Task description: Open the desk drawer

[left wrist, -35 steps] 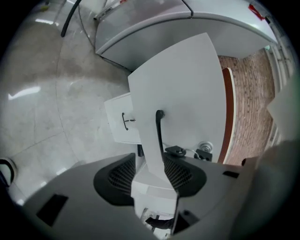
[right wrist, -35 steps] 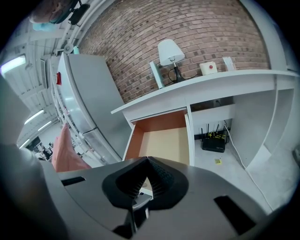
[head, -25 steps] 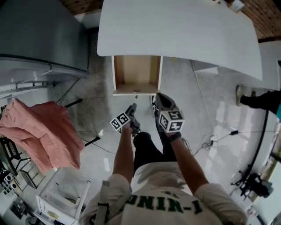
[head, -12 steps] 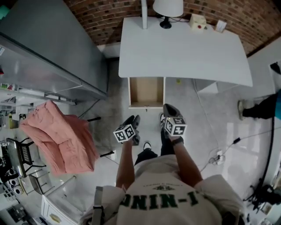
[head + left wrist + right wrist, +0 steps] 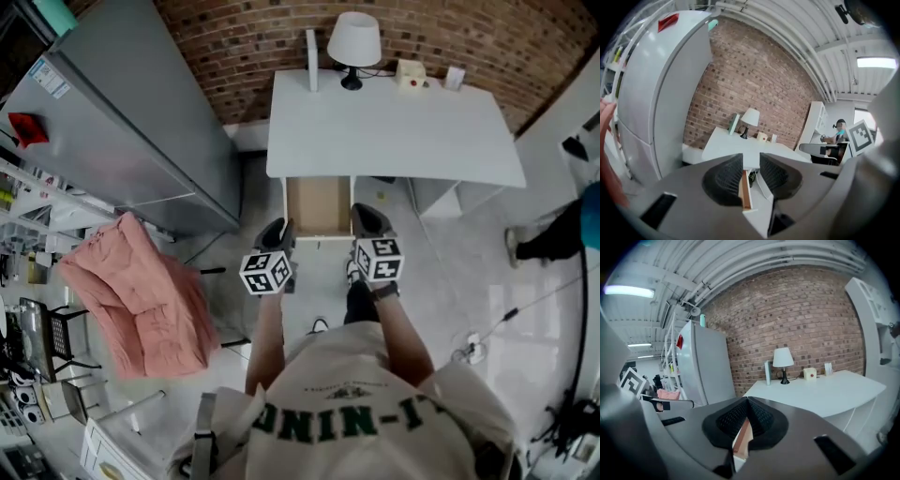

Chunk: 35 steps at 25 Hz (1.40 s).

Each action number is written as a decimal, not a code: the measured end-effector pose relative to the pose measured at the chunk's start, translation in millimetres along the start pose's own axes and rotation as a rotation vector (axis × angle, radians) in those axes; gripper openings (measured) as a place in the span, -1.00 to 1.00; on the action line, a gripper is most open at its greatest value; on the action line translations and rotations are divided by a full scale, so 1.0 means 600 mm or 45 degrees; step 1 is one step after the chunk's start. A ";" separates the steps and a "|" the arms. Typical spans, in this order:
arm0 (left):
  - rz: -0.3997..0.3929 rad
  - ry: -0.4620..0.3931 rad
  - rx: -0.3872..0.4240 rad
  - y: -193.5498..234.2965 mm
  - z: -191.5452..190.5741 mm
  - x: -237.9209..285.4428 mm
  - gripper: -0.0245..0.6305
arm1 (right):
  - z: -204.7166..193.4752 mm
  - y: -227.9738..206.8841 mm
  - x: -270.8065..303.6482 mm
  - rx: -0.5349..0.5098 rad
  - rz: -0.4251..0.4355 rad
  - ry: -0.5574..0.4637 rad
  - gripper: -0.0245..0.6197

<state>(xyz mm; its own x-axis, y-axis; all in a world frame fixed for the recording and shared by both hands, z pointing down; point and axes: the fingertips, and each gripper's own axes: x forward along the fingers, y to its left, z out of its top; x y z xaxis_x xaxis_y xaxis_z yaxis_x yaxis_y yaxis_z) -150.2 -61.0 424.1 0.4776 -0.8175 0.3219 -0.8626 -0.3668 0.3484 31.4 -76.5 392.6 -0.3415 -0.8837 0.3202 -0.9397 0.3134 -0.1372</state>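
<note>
The white desk stands against the brick wall. Its wooden drawer is pulled out toward me, open at the top. Both grippers hang in the air on my side of the drawer's front, apart from it. My left gripper is left of the drawer, and its jaws are closing with a gap left and nothing between them. Through that gap the left gripper view shows the drawer far below. My right gripper is right of the drawer, its jaw tips meeting and holding nothing.
A grey refrigerator stands left of the desk. A pink cloth lies over a rack at the left. A lamp and small boxes sit at the desk's back. Another person's leg and floor cables are at the right.
Both grippers have risen from near the floor, and the head view has pulled back up from the drawer. The left gripper has rolled. The drawer stays pulled out.
</note>
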 end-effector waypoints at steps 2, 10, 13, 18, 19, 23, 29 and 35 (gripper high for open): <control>0.007 -0.041 0.107 -0.023 0.046 -0.018 -0.62 | 0.038 0.007 -0.022 -0.022 -0.004 -0.060 -0.92; 0.024 -0.223 0.289 -0.073 0.150 -0.098 -0.89 | 0.124 0.061 -0.095 -0.057 -0.007 -0.266 -0.92; 0.022 -0.264 0.314 -0.082 0.162 -0.114 -0.92 | 0.134 0.075 -0.109 -0.068 -0.008 -0.301 -0.92; 0.017 -0.282 0.279 -0.086 0.154 -0.122 -0.92 | 0.132 0.083 -0.120 -0.073 -0.005 -0.310 -0.92; 0.015 -0.282 0.281 -0.088 0.154 -0.121 -0.92 | 0.132 0.079 -0.120 -0.072 -0.007 -0.307 -0.92; 0.030 -0.282 0.316 -0.086 0.152 -0.117 -0.92 | 0.117 0.069 -0.115 -0.060 -0.024 -0.281 -0.92; 0.032 -0.230 0.299 -0.065 0.137 -0.103 -0.92 | 0.101 0.067 -0.100 -0.038 -0.001 -0.212 -0.92; 0.040 -0.231 0.323 -0.049 0.131 -0.078 -0.92 | 0.059 0.022 -0.085 -0.037 -0.013 -0.144 -0.92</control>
